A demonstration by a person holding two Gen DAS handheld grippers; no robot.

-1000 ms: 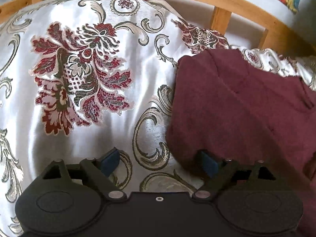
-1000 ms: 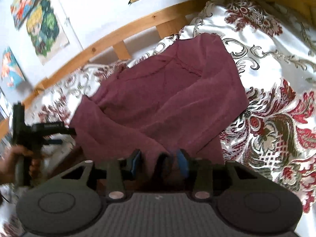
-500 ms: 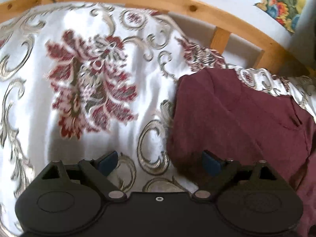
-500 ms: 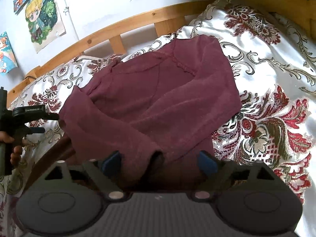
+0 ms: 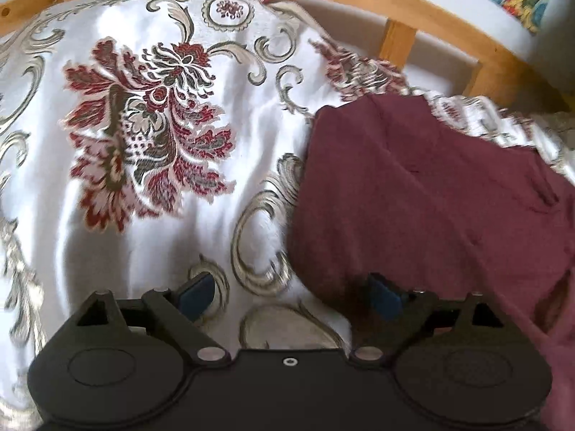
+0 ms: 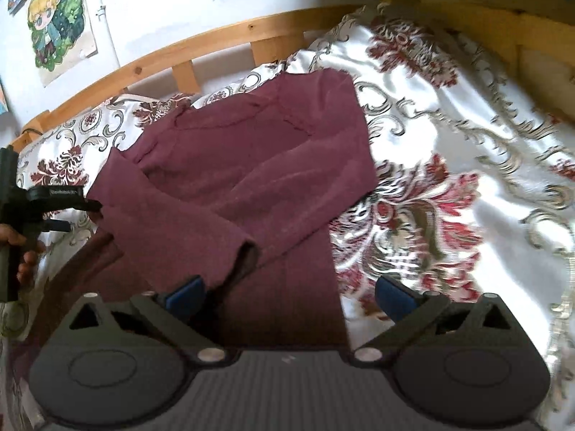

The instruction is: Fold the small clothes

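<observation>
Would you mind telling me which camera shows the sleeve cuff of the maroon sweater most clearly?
The right wrist view: the sleeve cuff lies open-ended across the maroon sweater, just ahead of the open right gripper. The left wrist view shows only the sweater's left edge beside the open left gripper; no cuff is visible.

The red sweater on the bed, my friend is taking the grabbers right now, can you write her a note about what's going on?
Left gripper: jaws open, holding nothing, at the sweater's left edge.
Right gripper: jaws open, holding nothing, above the sweater's bottom part.
The sweater lies on the flowered bedspread by the wooden bed rail.
Done: both sleeves are folded in across the front; one cuff lies just ahead of the right gripper.
Left: probably fold the body in half, bottom up toward the neck, then smooth it flat.
</observation>
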